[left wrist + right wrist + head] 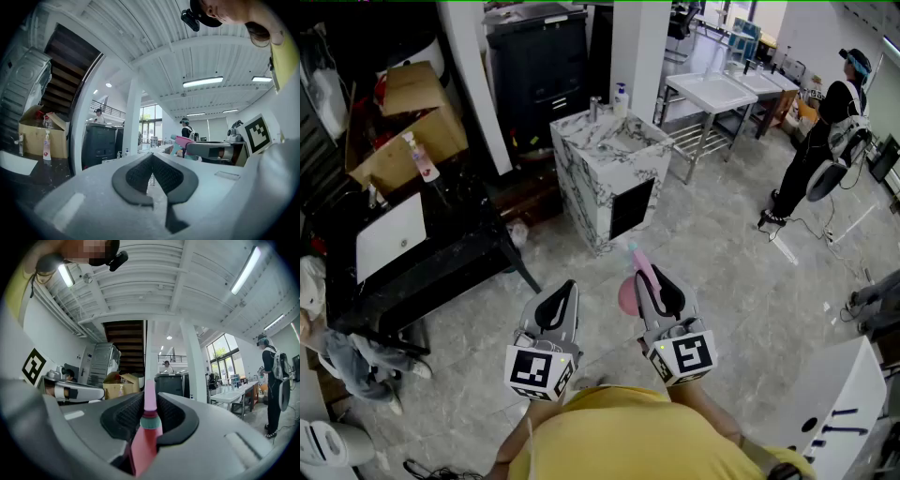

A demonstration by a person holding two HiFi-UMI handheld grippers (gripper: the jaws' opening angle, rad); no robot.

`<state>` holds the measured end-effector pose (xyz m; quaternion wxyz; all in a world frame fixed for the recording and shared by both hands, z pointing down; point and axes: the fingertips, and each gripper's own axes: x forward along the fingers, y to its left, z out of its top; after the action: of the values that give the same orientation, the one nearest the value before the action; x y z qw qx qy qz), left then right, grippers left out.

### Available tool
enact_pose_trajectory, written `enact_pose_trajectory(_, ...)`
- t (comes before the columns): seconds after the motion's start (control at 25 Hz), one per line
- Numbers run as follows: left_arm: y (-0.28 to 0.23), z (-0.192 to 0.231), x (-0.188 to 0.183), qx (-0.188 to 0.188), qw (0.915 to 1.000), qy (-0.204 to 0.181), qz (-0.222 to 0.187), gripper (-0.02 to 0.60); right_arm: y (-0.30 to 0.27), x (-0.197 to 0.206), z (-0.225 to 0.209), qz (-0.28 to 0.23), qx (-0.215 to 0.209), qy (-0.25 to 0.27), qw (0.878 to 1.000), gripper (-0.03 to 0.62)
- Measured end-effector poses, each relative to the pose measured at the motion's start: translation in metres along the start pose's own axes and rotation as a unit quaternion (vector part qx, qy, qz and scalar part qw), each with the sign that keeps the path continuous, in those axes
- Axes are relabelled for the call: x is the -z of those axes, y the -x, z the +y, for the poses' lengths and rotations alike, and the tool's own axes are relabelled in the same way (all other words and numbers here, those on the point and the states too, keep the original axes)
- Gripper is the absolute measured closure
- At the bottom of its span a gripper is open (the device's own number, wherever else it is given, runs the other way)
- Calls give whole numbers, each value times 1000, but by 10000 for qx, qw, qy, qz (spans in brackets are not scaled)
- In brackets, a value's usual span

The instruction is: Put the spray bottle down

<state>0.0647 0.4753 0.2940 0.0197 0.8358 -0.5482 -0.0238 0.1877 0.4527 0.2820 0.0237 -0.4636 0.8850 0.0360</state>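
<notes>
We hold the spray bottle up, not yet set down

Our right gripper [654, 284] clamps the pink spray bottle [643, 265] above the floor, nearer than the marbled cabinet [598, 187]. Our left gripper [562, 298], just left, looks pinched together, empty.

The pink plastic bottle [627, 296] is shining glossy, the stone-look floor [727, 258] gleaming smooth, the cardboard box [405, 141] looking matt.

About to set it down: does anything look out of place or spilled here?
Nothing looks spilled or broken. The pink plastic spray bottle lies level, not upright, clamped in the right gripper. At the black table on the left, the brown cardboard box sits tilted with its flaps splayed open.
</notes>
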Motion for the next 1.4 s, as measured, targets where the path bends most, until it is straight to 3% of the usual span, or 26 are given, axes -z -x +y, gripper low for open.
enact_pose_trajectory(0.4, 0, -27, 22, -31, 9998, 176, 106, 581, 22, 11, -17, -62, -74, -321, 9994, 508)
enact_pose_trajectory(0.68, -22, -8, 29, -43, 9994, 296, 152, 581, -5, 20, -26, 12, -111, -260, 9996, 508)
enact_pose_trajectory(0.92, -72, 40, 39, 30, 9994, 323, 105, 581, -67, 38, -41, 87, -82, -130, 9998, 508)
enact_pose_trajectory(1.4, -217, 173, 20, 409, 9991, 61, 67, 581, -251, 45, -88, 46, 187, -21, 9998, 508)
